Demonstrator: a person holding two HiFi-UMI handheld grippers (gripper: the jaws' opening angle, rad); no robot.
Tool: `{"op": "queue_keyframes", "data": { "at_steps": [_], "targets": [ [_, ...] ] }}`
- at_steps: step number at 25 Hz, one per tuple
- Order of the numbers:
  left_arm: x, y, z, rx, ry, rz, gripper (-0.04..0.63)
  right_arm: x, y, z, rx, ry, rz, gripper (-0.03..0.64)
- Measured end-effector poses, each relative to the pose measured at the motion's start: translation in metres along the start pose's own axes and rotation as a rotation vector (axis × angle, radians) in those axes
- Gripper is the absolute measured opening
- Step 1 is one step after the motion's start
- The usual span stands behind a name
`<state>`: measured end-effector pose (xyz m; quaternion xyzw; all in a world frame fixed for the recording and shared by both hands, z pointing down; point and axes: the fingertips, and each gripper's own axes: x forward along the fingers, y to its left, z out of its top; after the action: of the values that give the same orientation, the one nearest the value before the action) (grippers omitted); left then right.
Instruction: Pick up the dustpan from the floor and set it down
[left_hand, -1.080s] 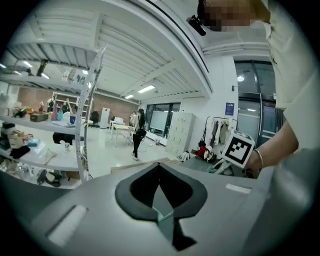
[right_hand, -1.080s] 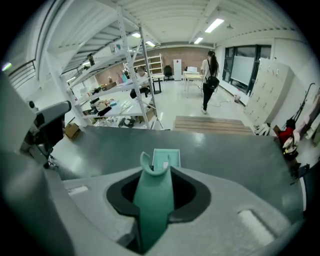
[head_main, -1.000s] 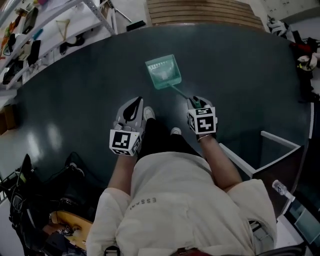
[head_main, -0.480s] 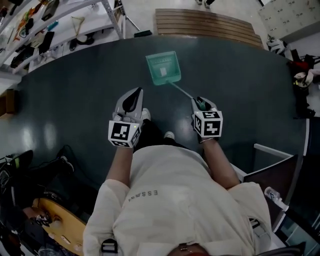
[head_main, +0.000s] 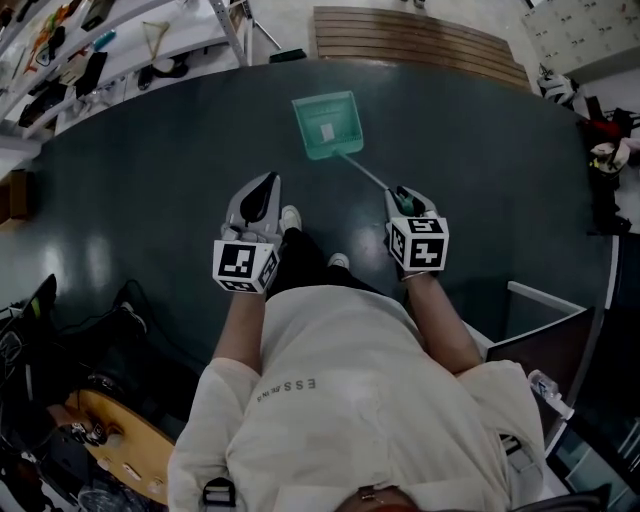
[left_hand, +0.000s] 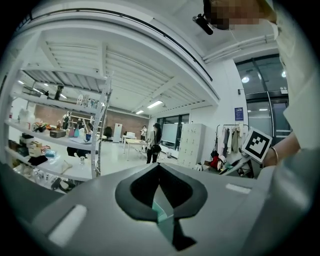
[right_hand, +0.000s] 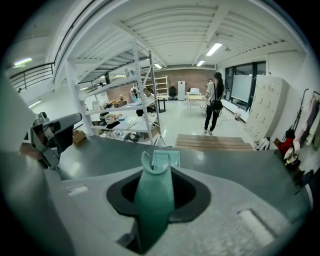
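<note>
We find the right gripper clamped on the dustpan handle, and the left gripper closed and empty. We judge set-down comes next, which calls for lowering it flat.

The left forearm and right forearm reach forward, side by side; the left gripper points nearly level, its jaws together with nothing between; the right gripper tilts down, its jaws clamped on the dustpan handle.
</note>
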<state>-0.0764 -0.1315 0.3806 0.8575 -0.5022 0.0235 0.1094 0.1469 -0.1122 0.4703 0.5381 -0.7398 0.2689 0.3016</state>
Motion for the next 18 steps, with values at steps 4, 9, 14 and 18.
{"op": "queue_keyframes", "data": {
  "at_steps": [4,9,14,18],
  "targets": [
    [0.017,0.014,-0.003,-0.011,0.011,-0.001,0.005,0.024,0.001,0.006,0.002,0.024,-0.003,0.075],
    [0.054,0.040,0.000,-0.013,0.024,-0.040,0.005,0.072,0.002,0.020,-0.009,0.089,-0.005,0.075],
    [0.095,0.074,0.004,-0.006,0.000,-0.070,0.005,0.140,-0.002,0.033,0.004,0.141,-0.019,0.075],
    [0.110,0.097,-0.010,0.015,0.011,-0.078,0.005,0.202,0.000,0.034,0.035,0.214,-0.036,0.075]
  ]
}}
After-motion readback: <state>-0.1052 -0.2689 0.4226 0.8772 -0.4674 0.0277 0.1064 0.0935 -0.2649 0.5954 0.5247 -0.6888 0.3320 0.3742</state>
